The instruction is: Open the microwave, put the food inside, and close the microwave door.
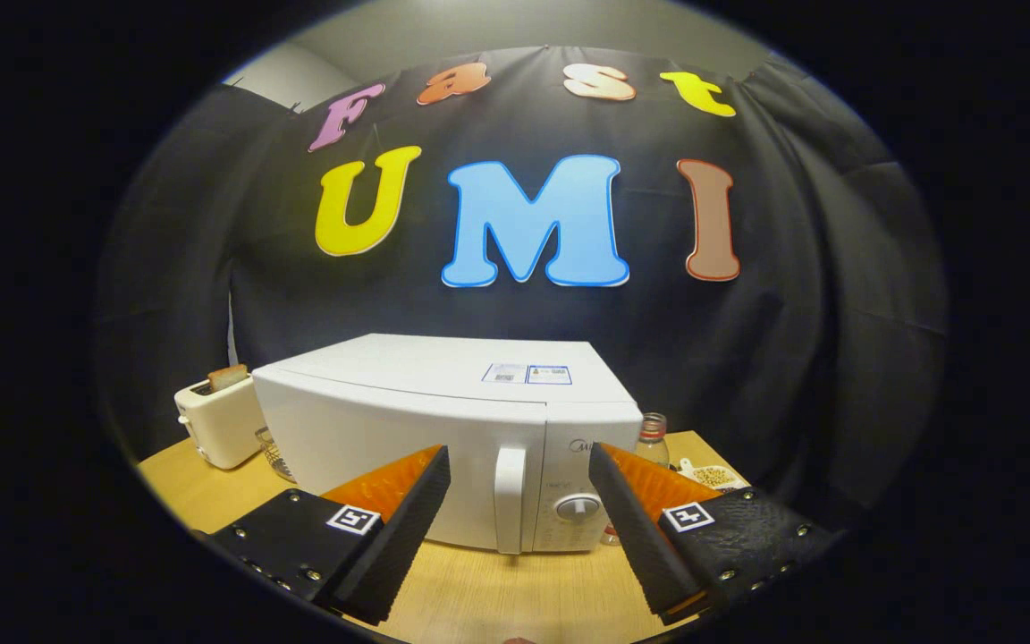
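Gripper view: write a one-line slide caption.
Open fingers frame the handle of the closed microwave on the table, toaster beside it.

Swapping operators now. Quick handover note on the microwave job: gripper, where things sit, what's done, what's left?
Gripper: open, holding nothing, fingers spread either side of the door handle, short of it.
Microwave: on the wooden table, door shut, handle and dial facing the gripper.
Around it: toaster with a slice of bread in its slot on one side; a small bottle and a dish of bits on the other. Which of these is the food to load, I can't tell.
Done: nothing yet.
Left: pull the door open, put the food in, shut the door.
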{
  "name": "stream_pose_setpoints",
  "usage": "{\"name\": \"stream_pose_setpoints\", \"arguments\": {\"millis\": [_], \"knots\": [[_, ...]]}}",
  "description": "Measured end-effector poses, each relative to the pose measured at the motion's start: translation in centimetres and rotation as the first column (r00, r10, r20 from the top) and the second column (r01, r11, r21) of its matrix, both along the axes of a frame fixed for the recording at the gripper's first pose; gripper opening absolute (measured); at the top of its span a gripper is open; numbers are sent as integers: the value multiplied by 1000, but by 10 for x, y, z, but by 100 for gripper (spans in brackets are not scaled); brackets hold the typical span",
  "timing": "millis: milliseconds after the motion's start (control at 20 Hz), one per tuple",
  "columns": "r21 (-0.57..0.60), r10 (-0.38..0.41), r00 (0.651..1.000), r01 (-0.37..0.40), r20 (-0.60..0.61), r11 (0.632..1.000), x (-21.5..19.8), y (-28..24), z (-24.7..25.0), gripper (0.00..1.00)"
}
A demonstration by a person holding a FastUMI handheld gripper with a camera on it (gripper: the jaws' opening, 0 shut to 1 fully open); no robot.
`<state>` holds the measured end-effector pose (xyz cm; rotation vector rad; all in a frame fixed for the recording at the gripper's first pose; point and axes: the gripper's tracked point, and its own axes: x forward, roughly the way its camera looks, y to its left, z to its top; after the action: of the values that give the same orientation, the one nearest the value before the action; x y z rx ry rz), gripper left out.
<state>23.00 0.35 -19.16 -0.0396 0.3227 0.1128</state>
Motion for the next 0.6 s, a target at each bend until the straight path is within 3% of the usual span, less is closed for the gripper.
{"name": "stream_pose_setpoints", "arguments": {"millis": [250,400,450,500,600], "knots": [[-7,-1,994,0,-105,1000,20,3,-50,99],[-16,-2,988,0,-153,1000,24,4,-73,83],[-23,-11,987,8,-162,1000,26,2,-77,83],[-28,-15,986,11,-165,1000,28,3,-80,71],[-19,-15,985,12,-173,1000,30,5,-82,61]]}}
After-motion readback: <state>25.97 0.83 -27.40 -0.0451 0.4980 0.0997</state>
